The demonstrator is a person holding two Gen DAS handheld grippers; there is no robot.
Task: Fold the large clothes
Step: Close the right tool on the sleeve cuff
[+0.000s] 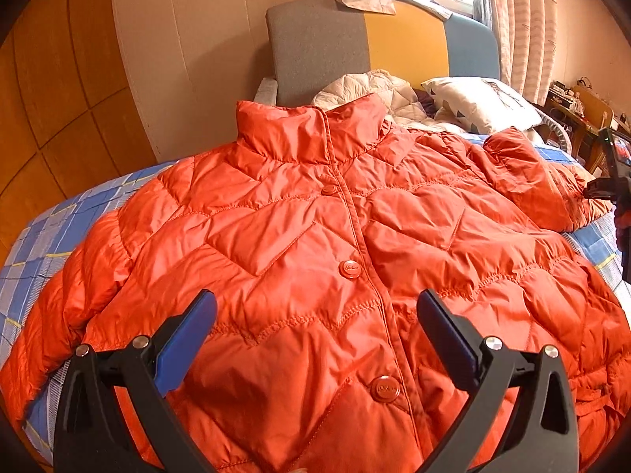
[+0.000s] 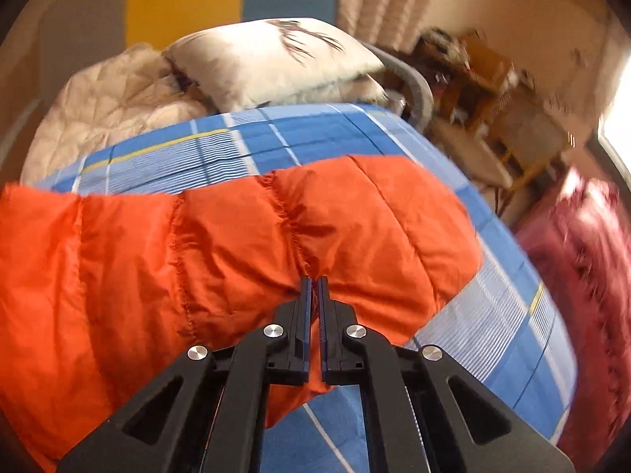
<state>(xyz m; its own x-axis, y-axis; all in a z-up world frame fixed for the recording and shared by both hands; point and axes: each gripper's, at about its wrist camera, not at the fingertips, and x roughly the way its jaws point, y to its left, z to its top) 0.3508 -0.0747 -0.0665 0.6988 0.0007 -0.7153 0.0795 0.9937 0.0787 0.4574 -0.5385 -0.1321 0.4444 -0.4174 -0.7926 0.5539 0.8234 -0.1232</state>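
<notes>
An orange quilted puffer jacket (image 1: 335,236) lies front up and buttoned on the bed, collar toward the headboard, sleeves spread. My left gripper (image 1: 315,315) is open and empty, hovering above the jacket's lower front near the button line. My right gripper (image 2: 314,282) is shut on the jacket's right sleeve (image 2: 276,244), pinching the orange fabric at a quilted seam above the sheet. The right gripper also shows at the far right edge of the left wrist view (image 1: 609,181), by the sleeve end.
The bed has a blue plaid sheet (image 2: 236,146). A white pillow (image 1: 481,102) and a cream quilted blanket (image 1: 366,86) lie by the grey, yellow and blue headboard (image 1: 355,43). A dark red cloth (image 2: 579,276) and a cluttered wooden table (image 2: 493,86) stand past the bed's right edge.
</notes>
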